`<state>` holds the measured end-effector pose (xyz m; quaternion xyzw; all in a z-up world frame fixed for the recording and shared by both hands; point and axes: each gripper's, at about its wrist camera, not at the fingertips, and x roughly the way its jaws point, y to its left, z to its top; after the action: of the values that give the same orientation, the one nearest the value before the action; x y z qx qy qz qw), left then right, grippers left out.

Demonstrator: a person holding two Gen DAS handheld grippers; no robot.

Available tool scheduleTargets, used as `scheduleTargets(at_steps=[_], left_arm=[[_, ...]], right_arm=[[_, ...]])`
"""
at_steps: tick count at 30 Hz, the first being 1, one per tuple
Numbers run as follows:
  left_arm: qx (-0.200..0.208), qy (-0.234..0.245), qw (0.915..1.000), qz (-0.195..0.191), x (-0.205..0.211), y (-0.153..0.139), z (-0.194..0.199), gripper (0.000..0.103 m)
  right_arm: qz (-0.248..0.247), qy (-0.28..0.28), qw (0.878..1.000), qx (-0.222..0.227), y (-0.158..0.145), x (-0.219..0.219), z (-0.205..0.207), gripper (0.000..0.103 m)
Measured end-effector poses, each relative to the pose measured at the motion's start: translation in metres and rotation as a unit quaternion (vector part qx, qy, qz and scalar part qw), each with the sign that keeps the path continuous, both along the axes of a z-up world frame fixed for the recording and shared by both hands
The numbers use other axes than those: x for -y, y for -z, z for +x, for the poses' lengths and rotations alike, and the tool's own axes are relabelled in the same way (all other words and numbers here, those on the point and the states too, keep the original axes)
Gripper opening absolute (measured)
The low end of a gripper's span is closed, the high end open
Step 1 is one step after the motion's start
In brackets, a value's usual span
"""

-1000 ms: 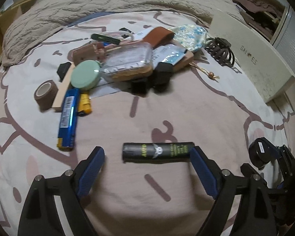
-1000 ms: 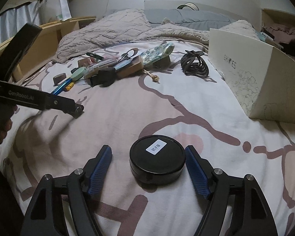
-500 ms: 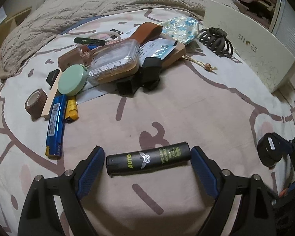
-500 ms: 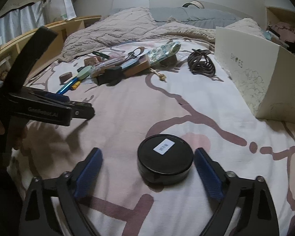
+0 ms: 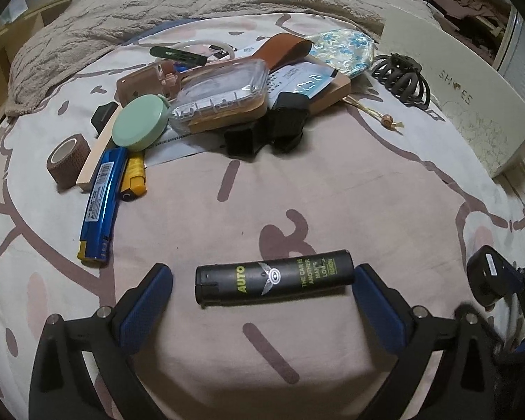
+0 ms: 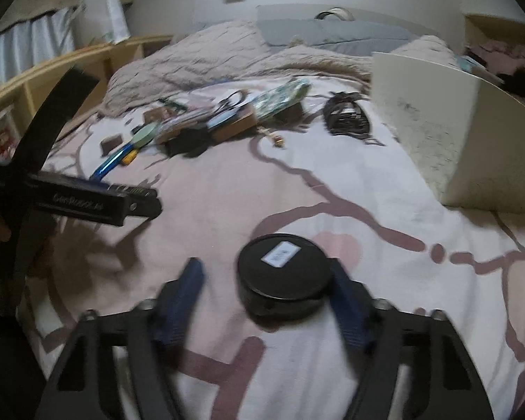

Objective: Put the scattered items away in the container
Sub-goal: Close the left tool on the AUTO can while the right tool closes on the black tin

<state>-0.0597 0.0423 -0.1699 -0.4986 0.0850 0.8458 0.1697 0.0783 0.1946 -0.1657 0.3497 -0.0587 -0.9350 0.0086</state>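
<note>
A black tube printed "AUTO" (image 5: 274,276) lies crosswise on the bedspread between the fingers of my open left gripper (image 5: 262,290); its right end nearly touches the right pad. A round black tin with a white label (image 6: 284,273) sits between the fingers of my right gripper (image 6: 267,292); the right pad touches it, the left pad stands apart. The tin also shows in the left wrist view (image 5: 488,274). The cream shoe box (image 5: 458,94) stands at the right, and also in the right wrist view (image 6: 451,140).
A heap of scattered items lies beyond: a clear case (image 5: 220,94), green round lid (image 5: 140,122), blue pack (image 5: 99,206), brown tape roll (image 5: 66,157), black hair claw (image 5: 402,77), floral pouch (image 5: 343,49). A rumpled blanket (image 5: 122,10) lies behind. Wooden shelves (image 6: 52,73) stand left.
My left gripper has moved closer around the black tube, which now lies slightly tilted. My right gripper's fingers have narrowed around the black tin; that view is blurred by motion.
</note>
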Motion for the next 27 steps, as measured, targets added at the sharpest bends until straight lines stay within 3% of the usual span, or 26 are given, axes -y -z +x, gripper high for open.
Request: scheduleTargets(at_steps=[4,8,11,13,27], left_arm=[[-0.001,-0.002,1.0000,0.002,0.001,-0.001,0.001,0.103],[0.000,0.000,1.0000,-0.002,0.002,-0.002,0.002,0.101],[0.001,0.001,1.0000,-0.001,0.004,-0.004,0.003,0.093],[-0.001,-0.001,1.0000,0.001,0.007,-0.007,0.005,0.080],[-0.005,-0.004,0.9998,0.017,0.011,-0.016,0.006,0.080]], right_arm=[[-0.013,0.009,1.000,-0.007,0.000,-0.006,0.001,0.053],[-0.019,0.009,1.000,-0.013,0.000,-0.008,0.003,0.051],[-0.019,0.009,1.000,-0.015,0.000,-0.008,0.003,0.051],[-0.022,0.008,1.000,-0.015,0.000,-0.008,0.003,0.051],[-0.037,0.005,0.999,-0.017,0.000,-0.011,0.003,0.051]])
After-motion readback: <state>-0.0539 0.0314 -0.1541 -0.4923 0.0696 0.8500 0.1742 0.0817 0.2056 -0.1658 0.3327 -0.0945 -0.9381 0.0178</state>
